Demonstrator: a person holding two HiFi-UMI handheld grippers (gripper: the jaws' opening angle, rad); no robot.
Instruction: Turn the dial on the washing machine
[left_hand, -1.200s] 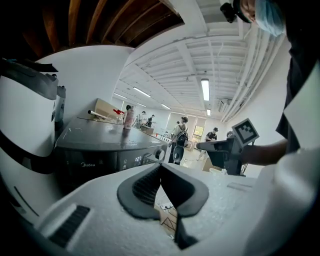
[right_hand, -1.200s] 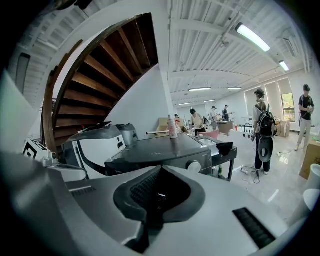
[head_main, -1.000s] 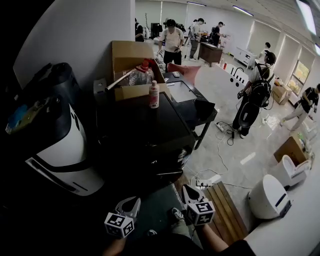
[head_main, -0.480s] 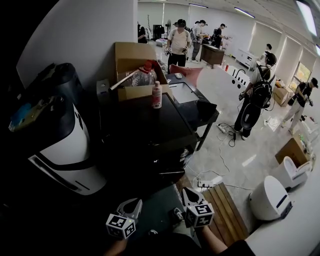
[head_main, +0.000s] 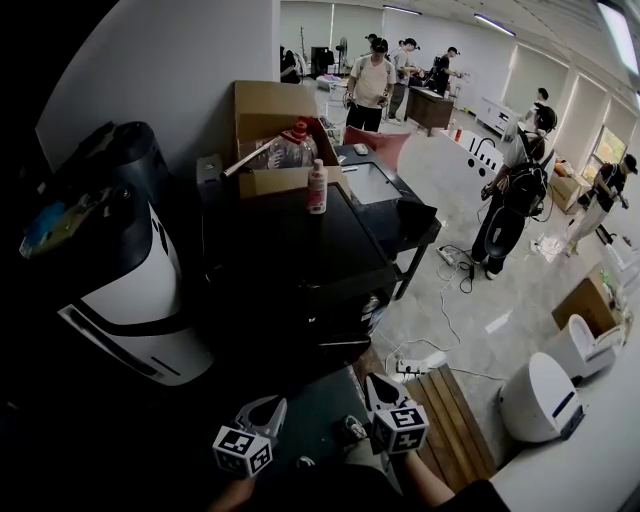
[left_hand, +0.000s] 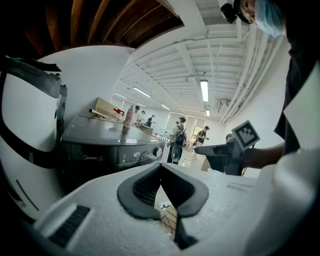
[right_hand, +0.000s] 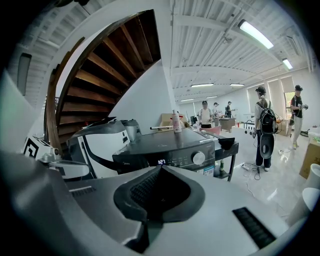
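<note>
Fingers of the left gripper (head_main: 262, 410) and right gripper (head_main: 377, 386) hang near the washing machine (head_main: 290, 250), short of its front, in the head view. A bottle (head_main: 317, 187) stands on its top.

Left gripper view: fingers (left_hand: 142, 186) clenched together, empty, with the dial (left_hand: 158, 152) on the machine's front beyond them.

Right gripper view: fingers (right_hand: 145, 192) likewise clenched on nothing, dial (right_hand: 199, 158) ahead, untouched.

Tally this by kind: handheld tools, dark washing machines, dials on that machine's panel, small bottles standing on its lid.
Tools: 2 (left tool, right tool)
Dark washing machine: 1
Dial: 1
Small bottle: 1
Total: 5
</note>
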